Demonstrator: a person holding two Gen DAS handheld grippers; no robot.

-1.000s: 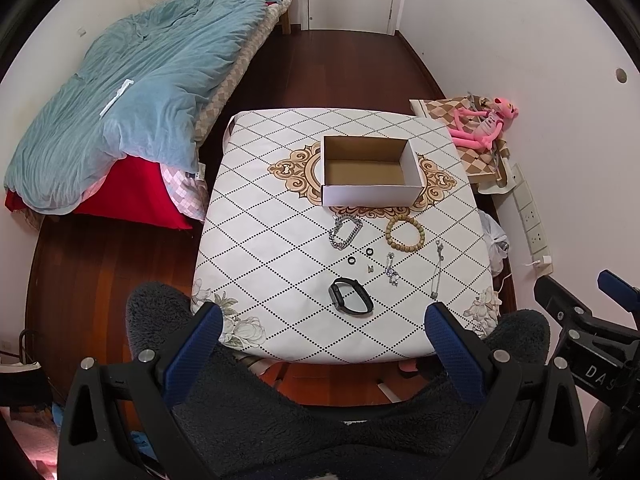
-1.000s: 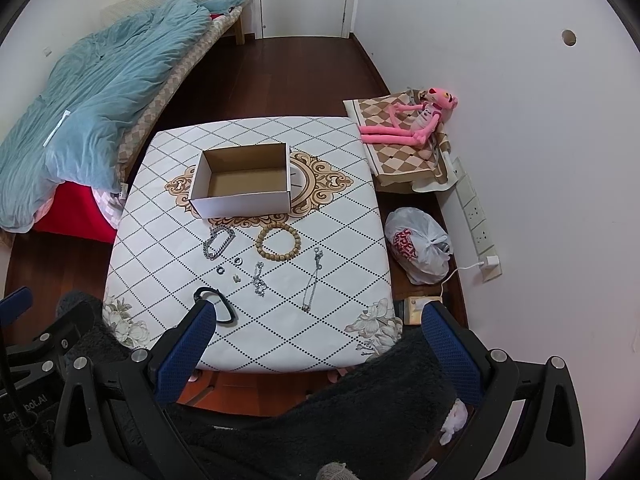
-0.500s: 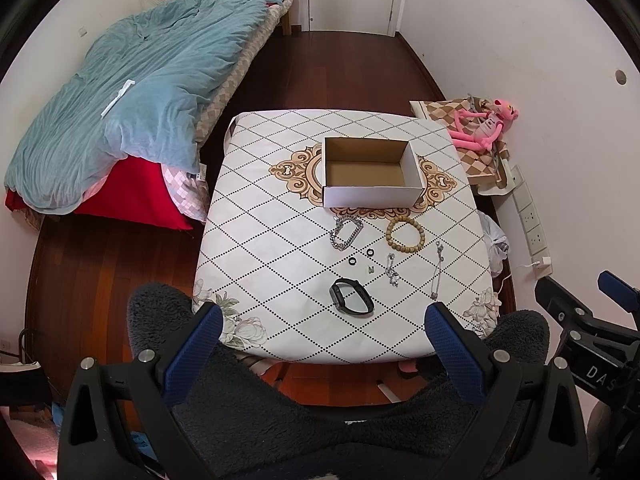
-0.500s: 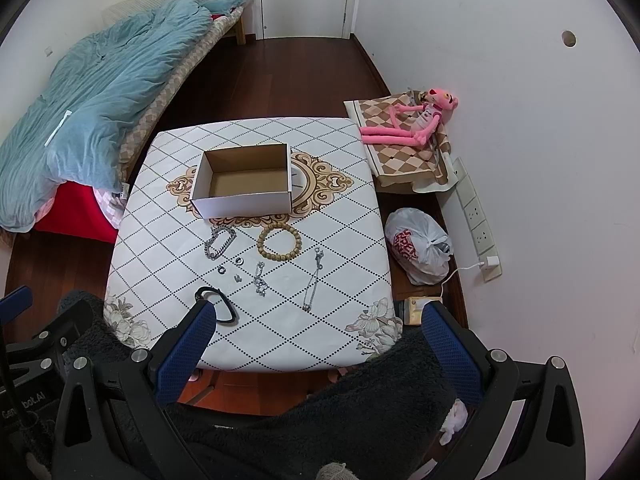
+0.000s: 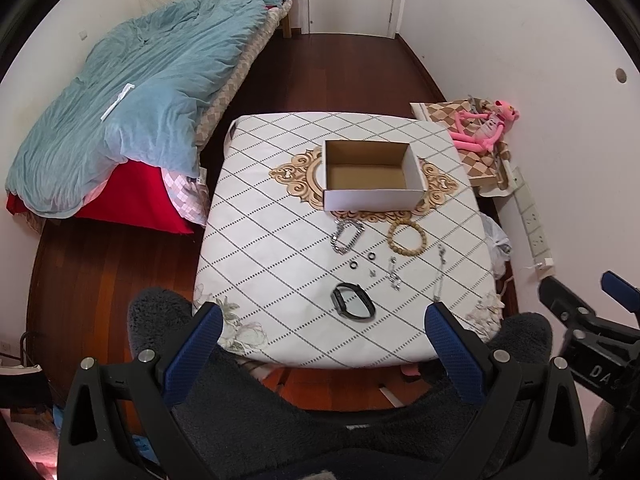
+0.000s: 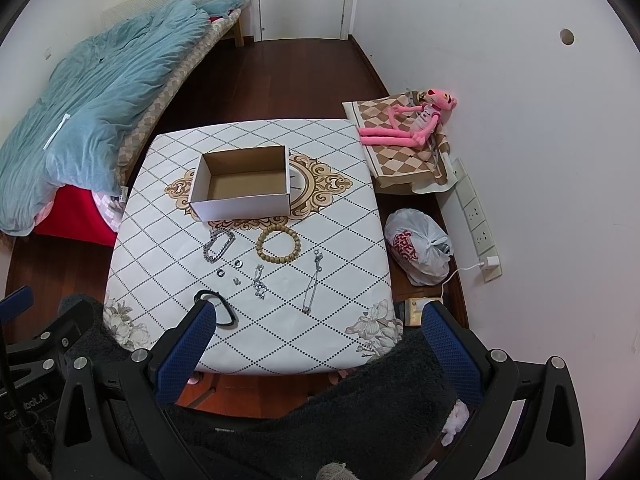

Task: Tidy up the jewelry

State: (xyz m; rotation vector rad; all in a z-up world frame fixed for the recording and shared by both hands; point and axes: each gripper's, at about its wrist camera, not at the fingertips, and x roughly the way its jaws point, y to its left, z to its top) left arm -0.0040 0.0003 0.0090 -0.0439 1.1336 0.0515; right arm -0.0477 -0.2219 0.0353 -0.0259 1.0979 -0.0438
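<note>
The jewelry lay in a loose cluster at the middle of the left wrist view, on the table with its diamond-patterned cloth. A silver chain bracelet and a wooden bead bracelet sat side by side, apart from each other, just below the open cardboard box, whose brown bottom showed bare. Below them were two small dark rings, a short silver chain piece and, to the right, a long thin silver chain. A black watch band lay lowest, nearest the table's near edge.

In the right wrist view the same spread sat centre-left: the box, the chain bracelet, the bead bracelet, the thin chain and the watch band, partly hidden behind a blue fingertip.

The left tool hung at the bottom of its frame, its blue fingers spread wide, holding nothing and touching nothing, short of the table's near edge. The right tool was likewise spread wide and empty, with its fingers framing the table's near edge.

Around the table: a bed with a teal quilt in the upper left, a pink plush toy on a checked cushion at the right wall, and a white plastic bag on the floor.
</note>
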